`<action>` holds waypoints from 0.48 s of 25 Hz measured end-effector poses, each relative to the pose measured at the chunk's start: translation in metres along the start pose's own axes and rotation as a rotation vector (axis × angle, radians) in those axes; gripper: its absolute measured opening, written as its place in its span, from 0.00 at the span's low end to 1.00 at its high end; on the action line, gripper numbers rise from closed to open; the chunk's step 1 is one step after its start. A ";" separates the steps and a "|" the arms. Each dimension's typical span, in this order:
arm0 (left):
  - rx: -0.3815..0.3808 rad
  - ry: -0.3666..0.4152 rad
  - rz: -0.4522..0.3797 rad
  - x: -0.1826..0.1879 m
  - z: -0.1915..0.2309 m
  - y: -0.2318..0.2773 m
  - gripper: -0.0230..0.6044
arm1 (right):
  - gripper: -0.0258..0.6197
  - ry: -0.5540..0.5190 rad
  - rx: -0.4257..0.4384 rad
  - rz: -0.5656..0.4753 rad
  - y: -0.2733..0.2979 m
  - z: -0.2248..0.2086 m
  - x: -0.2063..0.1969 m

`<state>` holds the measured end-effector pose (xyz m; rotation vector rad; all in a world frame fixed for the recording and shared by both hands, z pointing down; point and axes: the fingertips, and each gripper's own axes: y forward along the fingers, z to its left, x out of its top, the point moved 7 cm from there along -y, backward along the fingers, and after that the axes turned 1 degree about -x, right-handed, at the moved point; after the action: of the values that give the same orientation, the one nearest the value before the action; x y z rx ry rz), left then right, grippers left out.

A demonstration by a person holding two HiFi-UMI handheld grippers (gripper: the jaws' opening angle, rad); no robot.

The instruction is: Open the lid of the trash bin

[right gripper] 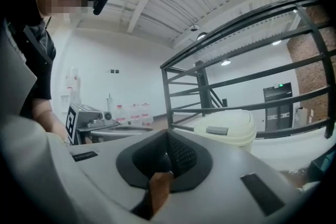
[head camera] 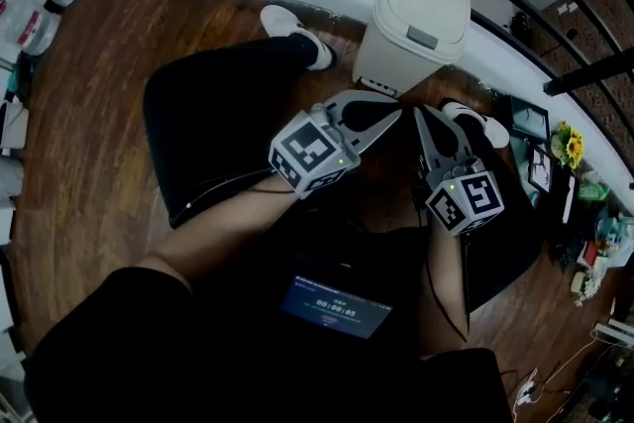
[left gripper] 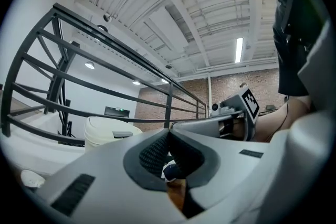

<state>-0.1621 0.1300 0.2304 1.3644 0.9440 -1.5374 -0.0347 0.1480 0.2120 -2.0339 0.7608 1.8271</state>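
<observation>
Cream trash bin (head camera: 414, 20) near, ahead of both closed jaws.

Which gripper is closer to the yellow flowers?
Right. In the head view the right gripper lies left of the flowers; the left gripper lies farther left, beyond it.

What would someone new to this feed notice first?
The cream trash bin, with its lid down, stands by the black railing at the top of the head view. Just below it, the left gripper and right gripper point toward it, jaws together and holding nothing. Neither touches the bin.
</observation>
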 end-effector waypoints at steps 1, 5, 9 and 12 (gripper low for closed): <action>0.002 0.001 0.000 0.001 0.003 0.003 0.09 | 0.07 -0.002 0.003 0.007 0.003 -0.005 0.001; 0.030 -0.008 0.020 -0.003 0.015 0.017 0.09 | 0.07 -0.026 0.046 0.041 0.019 -0.019 0.005; 0.028 -0.005 0.021 0.002 0.031 0.043 0.09 | 0.07 -0.021 0.050 0.065 0.034 -0.049 0.005; 0.049 0.001 0.019 0.007 0.045 0.053 0.09 | 0.07 -0.025 0.068 0.079 0.047 -0.061 0.008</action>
<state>-0.1285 0.0687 0.2287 1.4047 0.8970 -1.5552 -0.0113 0.0746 0.2190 -1.9607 0.8957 1.8393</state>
